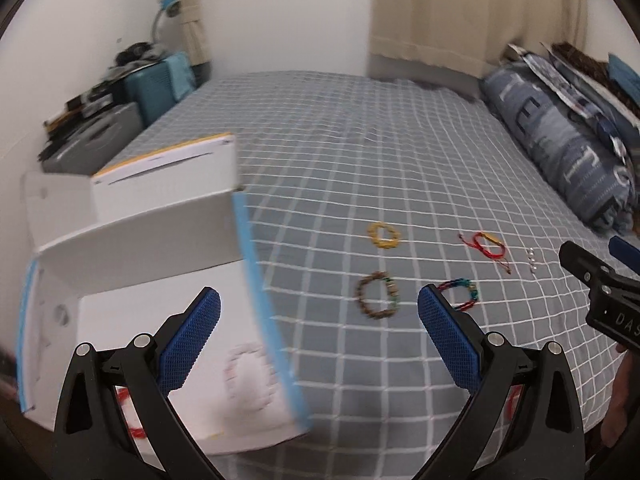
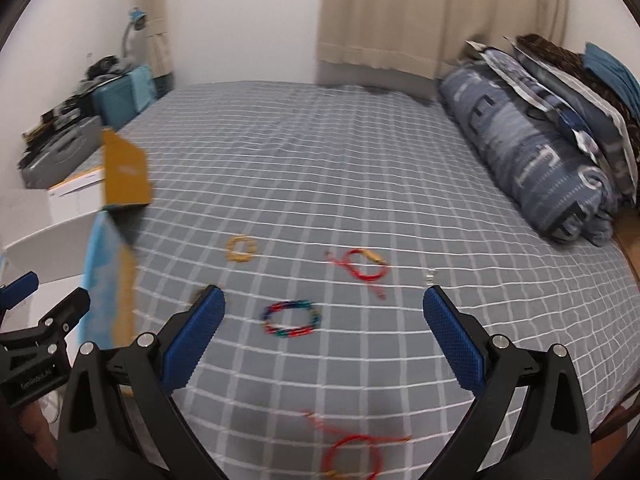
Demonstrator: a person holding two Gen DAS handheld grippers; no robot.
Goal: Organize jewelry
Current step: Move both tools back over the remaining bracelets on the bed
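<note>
1. Bed, covered in a grey sheet with a white grid, carries every item listed below.
2. White box, open, lies at the bed's left edge; a pale beaded bracelet, blurred, lies inside it.
3. Left tongs hover open and empty, one pad above the box and the other above the sheet.
4. Right tongs are spread wide, holding nothing, over the sheet to the right of the box.
5. Brown beaded bracelet lies just right of the box.
6. Multicoloured bracelet lies further right, between the right tongs' pads in the right wrist view.
7. Yellow bracelet lies beyond the brown one.
8. Red cord bracelet lies right of the yellow one.
9. A second red cord bracelet lies nearest the bed's front edge.
</note>
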